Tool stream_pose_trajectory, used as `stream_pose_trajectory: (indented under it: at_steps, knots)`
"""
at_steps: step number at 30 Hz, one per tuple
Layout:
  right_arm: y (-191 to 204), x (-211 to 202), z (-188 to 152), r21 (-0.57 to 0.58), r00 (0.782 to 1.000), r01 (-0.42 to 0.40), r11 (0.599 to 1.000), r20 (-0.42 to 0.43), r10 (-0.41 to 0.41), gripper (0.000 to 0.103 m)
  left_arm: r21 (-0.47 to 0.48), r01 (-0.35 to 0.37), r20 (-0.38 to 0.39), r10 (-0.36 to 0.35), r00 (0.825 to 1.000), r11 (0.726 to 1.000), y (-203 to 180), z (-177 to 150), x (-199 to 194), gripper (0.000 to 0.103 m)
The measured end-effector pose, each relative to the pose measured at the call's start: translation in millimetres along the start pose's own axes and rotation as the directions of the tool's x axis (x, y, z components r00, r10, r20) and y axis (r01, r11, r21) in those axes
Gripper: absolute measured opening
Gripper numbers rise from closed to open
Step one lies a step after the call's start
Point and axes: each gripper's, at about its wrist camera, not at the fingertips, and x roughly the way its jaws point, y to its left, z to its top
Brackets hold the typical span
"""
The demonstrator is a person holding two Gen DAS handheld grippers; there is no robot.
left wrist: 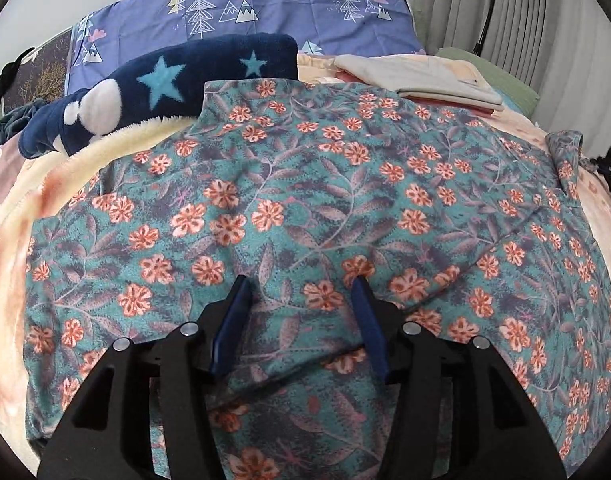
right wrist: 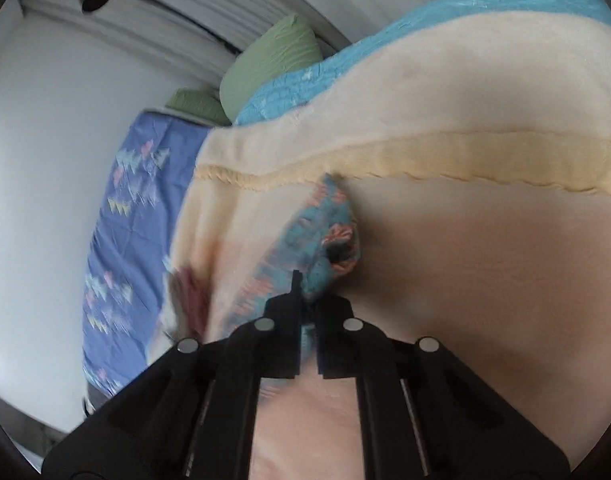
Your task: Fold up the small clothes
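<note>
Fabric everywhere in the left wrist view: the floral garment (left wrist: 305, 200) lies spread over the cream blanket (left wrist: 9, 264), and the left gripper (left wrist: 301, 292) hovers with its jaws apart, nothing pinched between them. Over to the right wrist view, blurred: the right gripper (right wrist: 305, 284) is clamped on a bunched corner of the floral garment (right wrist: 325, 232), lifted above the blanket (right wrist: 485, 280).

My right wrist view is smeared with motion blur. The floral garment (right wrist: 329, 236) bunches over my right gripper (right wrist: 307, 286), hiding its fingertips. In my left wrist view, the picture's bottom edge cuts the garment off.
</note>
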Motion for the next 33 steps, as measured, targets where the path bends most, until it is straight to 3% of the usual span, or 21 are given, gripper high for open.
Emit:
stream_pose_trajectory:
  at_steps: [3,5,7,9,10,11,13,14,15,18,21,25,26,28,31,33]
  knots:
    - [66.6,-8.2,-23.2,-0.107,0.988,-0.155,0.982,-0.032,0.153,0.005,-0.019,0.024,0.004,-0.024,1.0,1.0,5.3,-0.4,-2.4,0.055]
    - [129.9,-13.7,-64.4,-0.243,0.955,-0.294,0.924,-0.107,0.276,0.005,-0.036,0.045,0.008,-0.045,0.999,0.998,8.9,-0.4,-3.0,0.055]
    - [192.0,-20.8,-130.3,-0.387,0.894,-0.445,0.808,-0.24,0.378,0.005,-0.06,0.08,0.017,-0.079,0.997,0.995,14.4,-1.0,-4.2,0.056]
    - [235.8,-26.4,-213.8,-0.471,0.795,-0.602,0.644,-0.43,0.428,0.005,-0.087,0.115,0.03,-0.113,0.993,0.99,20.5,-1.9,-6.2,0.056]
    - [245.8,-27.6,-251.2,-0.497,0.759,-0.646,0.579,-0.501,0.417,0.005,-0.111,0.144,0.043,-0.14,0.989,0.983,25.4,-2.6,-8.3,0.056]
    - [250.8,-27.2,-296.4,-0.542,0.736,-0.671,0.506,-0.566,0.37,0.005,-0.136,0.174,0.057,-0.168,0.984,0.975,30.8,-3.7,-10.1,0.056]
    - [244.1,-16.3,-348.9,-0.617,0.749,-0.653,0.44,-0.612,0.253,0.005,-0.205,0.255,0.099,-0.239,0.966,0.945,46.1,-6.7,-14.2,0.056]
    - [233.7,-3.9,-370.8,-0.641,0.758,-0.631,0.437,-0.628,0.175,0.005,-0.237,0.292,0.117,-0.271,0.955,0.926,53.2,-8.5,-15.4,0.056]
    - [217.9,11.2,-386.6,-0.642,0.755,-0.611,0.464,-0.648,0.099,0.005,-0.269,0.331,0.136,-0.305,0.943,0.904,60.4,-9.9,-15.4,0.056]
    - [188.1,22.0,-405.3,-0.626,0.726,-0.606,0.49,-0.688,0.019,0.005,-0.299,0.385,0.163,-0.351,0.922,0.873,66.6,-10.1,-15.5,0.056]
    - [179.5,20.9,-407.2,-0.632,0.715,-0.623,0.461,-0.699,0.01,0.007,-0.303,0.436,0.182,-0.397,0.899,0.847,65.6,-8.1,-19.0,0.058]
    - [171.5,3.6,-423.4,-0.641,0.708,-0.658,0.395,-0.705,0.036,0.01,-0.363,0.55,0.21,-0.509,0.835,0.752,67.2,1.2,-21.8,0.067]
    - [174.0,2.6,-426.1,-0.639,0.702,-0.668,0.382,-0.711,0.04,0.011,-0.376,0.555,0.21,-0.515,0.831,0.742,66.0,4.1,-20.2,0.076]
    - [174.0,-3.3,-432.3,-0.637,0.691,-0.687,0.35,-0.722,0.043,0.021,-0.391,0.544,0.186,-0.515,0.837,0.742,60.7,10.4,-15.3,0.08]
    - [173.5,-8.3,-433.6,-0.64,0.683,-0.697,0.323,-0.73,0.027,0.024,-0.38,0.487,0.102,-0.487,0.867,0.787,45.9,23.2,0.8,0.08]
    - [171.6,-12.0,-426.8,-0.631,0.678,-0.701,0.332,-0.734,0.036,0.024,-0.369,0.445,0.071,-0.453,0.889,0.816,37.2,29.0,8.6,0.068]
